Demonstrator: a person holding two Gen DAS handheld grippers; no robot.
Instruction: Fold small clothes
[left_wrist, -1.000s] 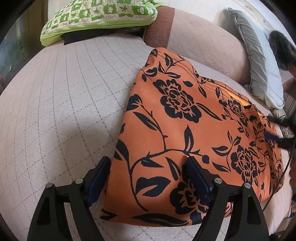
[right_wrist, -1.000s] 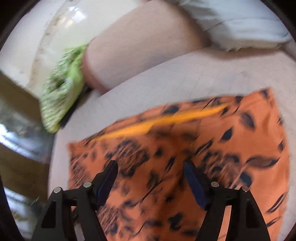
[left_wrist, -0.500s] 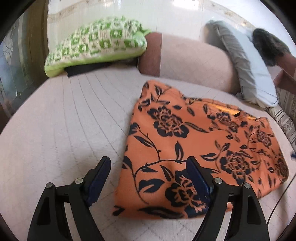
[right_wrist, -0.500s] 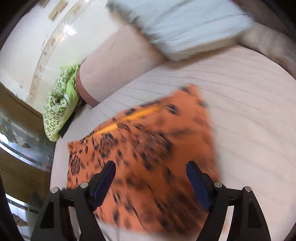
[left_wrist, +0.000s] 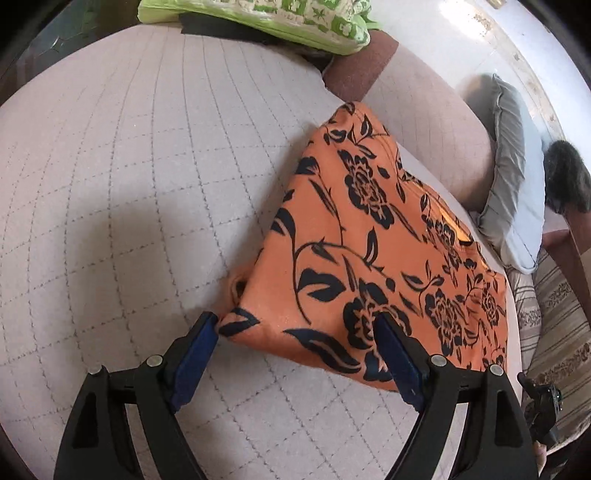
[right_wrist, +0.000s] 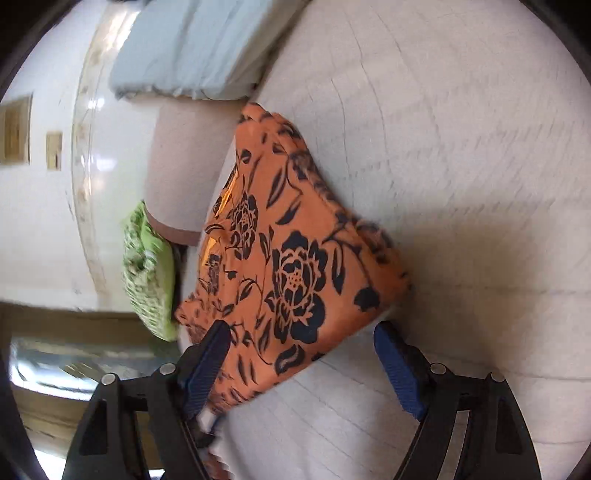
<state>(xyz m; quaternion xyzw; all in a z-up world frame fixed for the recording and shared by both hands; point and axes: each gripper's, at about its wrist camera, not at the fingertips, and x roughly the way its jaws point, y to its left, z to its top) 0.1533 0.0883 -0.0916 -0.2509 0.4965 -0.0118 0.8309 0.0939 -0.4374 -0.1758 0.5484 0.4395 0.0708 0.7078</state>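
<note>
An orange garment (left_wrist: 369, 243) printed with black flowers lies folded flat on a pale quilted cushion (left_wrist: 129, 192). My left gripper (left_wrist: 295, 332) stands open over its near left corner, one blue pad beside the corner and the other above the cloth. In the right wrist view the same garment (right_wrist: 295, 266) fills the middle, seen rolled sideways. My right gripper (right_wrist: 301, 336) is open over its near right corner, with the cloth lying between the fingers and no pad pressing on it.
A green patterned pillow (left_wrist: 266, 18) lies at the far end of the cushion. A grey-blue pillow (left_wrist: 517, 206) leans against the pink backrest (left_wrist: 436, 122). A dark furry thing (left_wrist: 565, 177) and striped fabric (left_wrist: 554, 325) lie at the right.
Both grippers have rolled and shifted toward the garment's near corners. The right one swung far along the cloth to its right corner. The garment has stayed flat.
</note>
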